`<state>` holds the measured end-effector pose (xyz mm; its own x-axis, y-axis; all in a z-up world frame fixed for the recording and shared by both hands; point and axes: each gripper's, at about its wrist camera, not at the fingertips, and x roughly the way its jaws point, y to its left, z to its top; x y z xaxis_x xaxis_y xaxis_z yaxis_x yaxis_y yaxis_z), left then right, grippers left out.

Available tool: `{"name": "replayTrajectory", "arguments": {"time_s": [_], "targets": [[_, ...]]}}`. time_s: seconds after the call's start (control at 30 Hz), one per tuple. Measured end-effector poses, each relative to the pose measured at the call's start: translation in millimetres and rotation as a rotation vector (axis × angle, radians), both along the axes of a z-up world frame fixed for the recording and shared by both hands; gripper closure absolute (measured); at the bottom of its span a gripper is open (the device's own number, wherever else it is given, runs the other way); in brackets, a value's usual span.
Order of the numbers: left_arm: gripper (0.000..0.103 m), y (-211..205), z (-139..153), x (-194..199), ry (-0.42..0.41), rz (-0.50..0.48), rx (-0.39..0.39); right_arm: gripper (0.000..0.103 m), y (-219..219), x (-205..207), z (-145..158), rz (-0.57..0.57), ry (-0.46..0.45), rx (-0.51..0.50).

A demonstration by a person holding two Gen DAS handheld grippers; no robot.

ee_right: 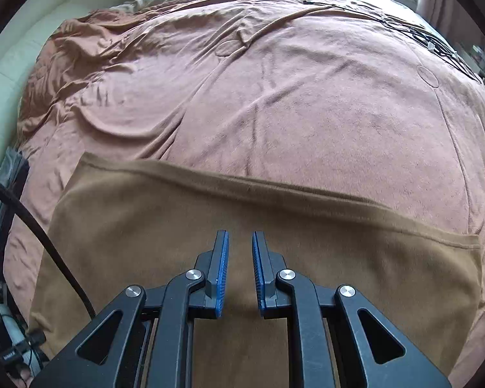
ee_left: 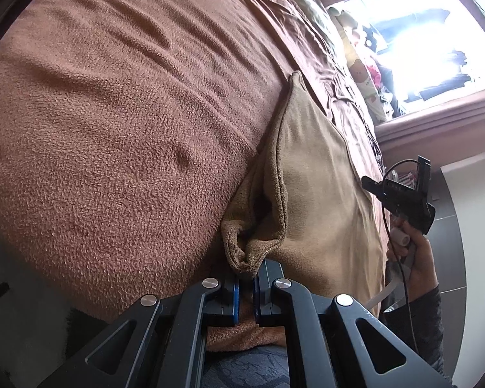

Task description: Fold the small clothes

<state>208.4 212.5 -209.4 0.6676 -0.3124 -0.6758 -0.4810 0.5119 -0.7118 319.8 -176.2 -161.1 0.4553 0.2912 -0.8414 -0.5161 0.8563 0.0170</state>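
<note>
A rust-brown fleece blanket [ee_right: 274, 103] covers the bed and serves as the reference surface. On its near portion lies the tan garment [ee_right: 210, 258], spread flat in the right wrist view, its long axis running side to side across the blanket, with a hemmed edge [ee_right: 242, 182] facing the far end of the bed. Garment type cannot be established; its near edge is cut off behind the gripper bodies. In the left wrist view one corner of the tan garment [ee_left: 310, 174] is raised off the blanket and bunched, the fold tapering to a point directed away from the camera. The left gripper [ee_left: 246, 287] is clenched on that bunched corner, cloth pinched between its blue pads [ee_left: 236, 300]. The right gripper [ee_right: 240, 258] hovers over the middle of the garment, jaws parted with a narrow gap and nothing between them; contact with the cloth cannot be determined. Beyond the blanket's far edge, patterned bedding [ee_left: 365, 77] lies under an overexposed window [ee_left: 436, 38], detail illegible. A black cable [ee_right: 42, 239] crosses beside the blanket's left edge.
</note>
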Motion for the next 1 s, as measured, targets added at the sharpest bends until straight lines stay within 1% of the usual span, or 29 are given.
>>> {"name": "replayTrajectory", "arguments": {"time_s": [0.1,0.33,0.43,0.63,0.67,0.7,0.77,0.8,0.87,1.0], "targets": [[0.098,3,4,-2,-0.034,-0.005,-0.024,0.091,-9,-20,-2,0.013,0.011,-0.008],[0.099,6,26,-3,-0.127,-0.03,-0.071,0.091,-34,-61,-28,-0.015,0.101,0.005],[0.099,6,35,1,-0.147,-0.048,-0.069,0.091,-44,-79,-35,-0.013,0.131,0.017],[0.099,2,55,10,-0.184,-0.08,-0.058,0.091,-59,-120,-39,0.003,0.147,0.068],[0.099,1,58,12,-0.188,-0.084,-0.058,0.092,-63,-126,-38,0.004,0.149,0.076],[0.099,0,61,14,-0.194,-0.088,-0.059,0.096,-66,-134,-40,0.006,0.15,0.085],[0.099,-2,67,18,-0.206,-0.097,-0.059,0.097,-72,-147,-41,0.014,0.154,0.101],[0.099,-3,71,22,-0.212,-0.103,-0.055,0.099,-74,-151,-41,0.015,0.152,0.106],[0.099,-6,79,28,-0.223,-0.118,-0.048,0.101,-78,-160,-43,0.015,0.151,0.114],[0.1,-14,96,43,-0.245,-0.142,-0.036,0.101,-92,-175,-47,-0.011,0.169,0.17]]}}
